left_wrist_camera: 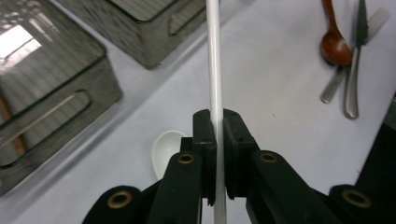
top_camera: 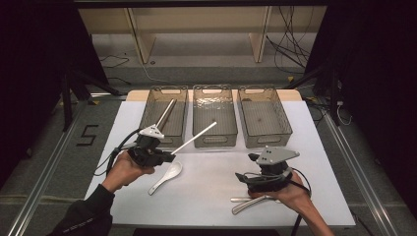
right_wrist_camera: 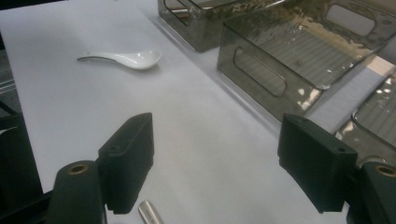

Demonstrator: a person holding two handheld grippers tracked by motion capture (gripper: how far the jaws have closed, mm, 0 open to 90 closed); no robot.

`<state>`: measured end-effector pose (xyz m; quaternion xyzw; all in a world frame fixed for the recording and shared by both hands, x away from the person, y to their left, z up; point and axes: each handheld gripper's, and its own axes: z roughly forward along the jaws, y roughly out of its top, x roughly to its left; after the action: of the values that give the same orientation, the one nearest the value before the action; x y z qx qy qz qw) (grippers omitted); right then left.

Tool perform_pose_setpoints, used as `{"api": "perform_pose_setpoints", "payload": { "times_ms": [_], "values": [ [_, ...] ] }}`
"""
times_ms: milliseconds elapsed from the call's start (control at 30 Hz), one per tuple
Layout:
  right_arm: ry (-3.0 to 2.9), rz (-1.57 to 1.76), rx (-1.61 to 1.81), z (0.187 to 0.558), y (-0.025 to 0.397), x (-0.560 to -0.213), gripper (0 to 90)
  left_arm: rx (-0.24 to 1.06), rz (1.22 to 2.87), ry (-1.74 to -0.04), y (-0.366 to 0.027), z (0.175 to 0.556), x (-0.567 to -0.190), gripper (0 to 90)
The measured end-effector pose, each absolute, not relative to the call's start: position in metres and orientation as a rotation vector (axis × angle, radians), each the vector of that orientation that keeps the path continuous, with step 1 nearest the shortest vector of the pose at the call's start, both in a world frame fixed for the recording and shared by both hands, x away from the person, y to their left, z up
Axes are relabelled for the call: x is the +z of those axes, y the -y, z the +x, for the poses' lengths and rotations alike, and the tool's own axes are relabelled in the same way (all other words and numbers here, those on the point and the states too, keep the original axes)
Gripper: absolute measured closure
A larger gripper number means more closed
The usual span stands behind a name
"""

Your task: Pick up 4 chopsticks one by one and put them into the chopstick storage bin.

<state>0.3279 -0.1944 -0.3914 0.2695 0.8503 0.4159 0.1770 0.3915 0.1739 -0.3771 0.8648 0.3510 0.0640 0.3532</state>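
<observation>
The white chopstick [left_wrist_camera: 215,70] is clamped between the jaws of the left hand-held gripper [left_wrist_camera: 216,140], tilted above the bench [top_camera: 206,191]; the right hand-held gripper [right_wrist_camera: 219,158] is held wide open, empty.

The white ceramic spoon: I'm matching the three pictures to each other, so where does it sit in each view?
High view: the white ceramic spoon lies on the table left of centre, just below the left gripper.
Left gripper view: its bowl peeks out left of the jaws, low centre.
Right gripper view: upper left, handle pointing left.
Shared landmark: the grey bins behind it.
</observation>
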Motion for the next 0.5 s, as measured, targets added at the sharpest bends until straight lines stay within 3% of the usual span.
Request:
{"api": "perform_pose_setpoints", "payload": {
  "times_ms": [500],
  "values": [
    [-2.367,0.882,1.237,0.306,0.212,-0.397,24.3,0.256,2.069,-1.136,-0.217,0.433,-0.368,85.0]
  ]
}}
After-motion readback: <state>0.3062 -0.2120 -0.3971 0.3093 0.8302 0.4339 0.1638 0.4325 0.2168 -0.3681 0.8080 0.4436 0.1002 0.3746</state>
